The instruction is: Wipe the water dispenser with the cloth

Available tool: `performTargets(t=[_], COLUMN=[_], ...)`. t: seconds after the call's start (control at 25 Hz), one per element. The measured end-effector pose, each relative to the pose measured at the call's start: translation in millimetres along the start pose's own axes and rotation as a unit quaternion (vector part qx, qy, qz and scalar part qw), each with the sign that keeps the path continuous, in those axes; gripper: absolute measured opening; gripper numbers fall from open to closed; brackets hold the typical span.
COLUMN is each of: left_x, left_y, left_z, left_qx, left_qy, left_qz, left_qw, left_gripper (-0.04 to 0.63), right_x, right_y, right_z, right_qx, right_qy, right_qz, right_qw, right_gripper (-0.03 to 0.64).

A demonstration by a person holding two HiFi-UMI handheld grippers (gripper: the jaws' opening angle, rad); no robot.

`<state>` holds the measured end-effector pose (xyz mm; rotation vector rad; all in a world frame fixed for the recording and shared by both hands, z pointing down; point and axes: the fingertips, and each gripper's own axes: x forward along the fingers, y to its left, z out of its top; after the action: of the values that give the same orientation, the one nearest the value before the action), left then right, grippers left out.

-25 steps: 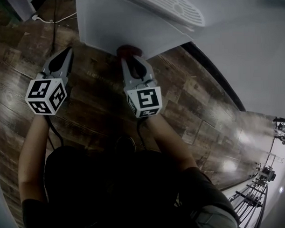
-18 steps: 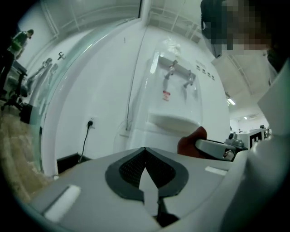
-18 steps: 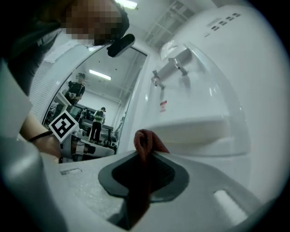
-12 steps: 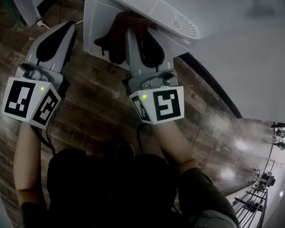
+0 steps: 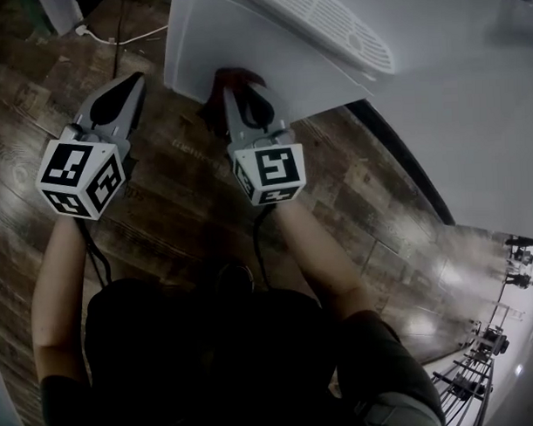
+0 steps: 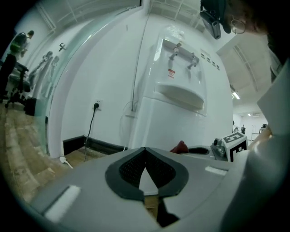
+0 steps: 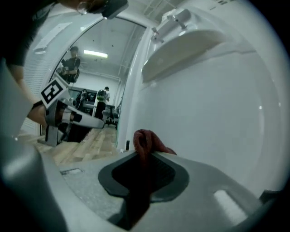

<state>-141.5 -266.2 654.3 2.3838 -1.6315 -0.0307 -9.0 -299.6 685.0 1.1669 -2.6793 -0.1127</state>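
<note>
Dark red cloth [image 7: 144,139], white water dispenser [image 5: 243,44], brown wood-grain floor [image 5: 175,215]

left tool [image 5: 133,82] closed, empty | right tool [image 5: 247,95] clamped on cloth [image 5: 234,76] | both arms extended

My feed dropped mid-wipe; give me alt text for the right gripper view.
The right gripper is shut on a red cloth, close to the white front of the water dispenser. Its tray and taps show above, the left gripper at left.
</note>
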Motion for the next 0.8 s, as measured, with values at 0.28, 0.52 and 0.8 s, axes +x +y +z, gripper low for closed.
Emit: performTargets(t=[0.28,0.52,0.8], left_x=[1.2,-7.8,-28.2], left_y=[23.7,18.2,-11.1], left_z=[-50.1,-23.6,107.5], left_qx=[-0.009,0.0,0.056], left_qy=[0.048,0.023,-0.084], left_qz=[0.028,0.025,-0.007], left_qw=[0.9984,0.9994,0.9949], left_gripper=[0.018,0.018,0.019], right_x=[33.0,29.0,7.7], right_y=[22.9,38.1,47.4], right_z=[-114.8,-12.0,197.8], right_qx=[0.039,0.039,0.018], right_qy=[0.174,0.047,-0.183], right_qz=[0.048,0.062,0.074], right_qw=[0.983,0.996,0.98], right_gripper=[0.044,0.044,0.044])
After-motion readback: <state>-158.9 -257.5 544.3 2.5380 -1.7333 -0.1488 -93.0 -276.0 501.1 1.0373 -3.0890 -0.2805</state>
